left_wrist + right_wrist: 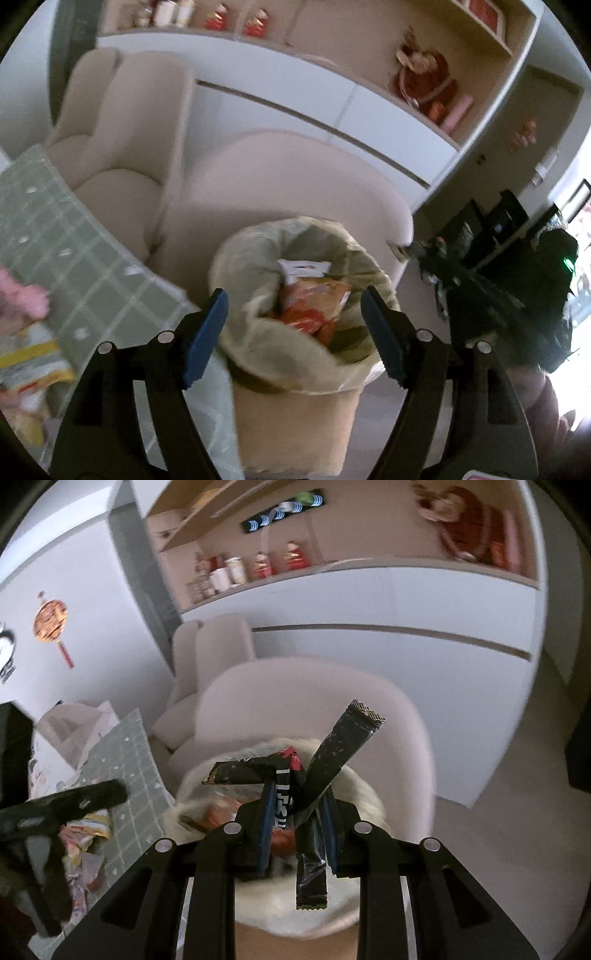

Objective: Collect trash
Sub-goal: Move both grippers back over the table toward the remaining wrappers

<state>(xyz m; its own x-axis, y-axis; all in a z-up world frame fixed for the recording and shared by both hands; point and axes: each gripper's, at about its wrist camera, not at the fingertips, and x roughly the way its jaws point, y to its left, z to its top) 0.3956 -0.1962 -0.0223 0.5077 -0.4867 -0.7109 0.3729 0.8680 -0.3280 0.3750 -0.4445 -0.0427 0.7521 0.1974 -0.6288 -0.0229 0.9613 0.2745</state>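
A beige trash bin (295, 417), lined with a pale bag, stands on the floor and holds orange and red wrappers (314, 299). My left gripper (293, 295) hangs open above the bin with nothing between its blue pads. My right gripper (299, 790) is shut on a bunch of black snack wrappers (347, 738), which stick out above and below the fingers. It hovers over the bin's bag rim (369, 801). In the right wrist view the left gripper (74, 801) shows as a dark blurred shape at the left.
A table with a green checked cloth (74, 240) stands left of the bin, with more wrappers (33, 362) lying on it. Two beige armchairs (295, 177) sit right behind the bin. A white cabinet with shelves (332, 96) lines the far wall.
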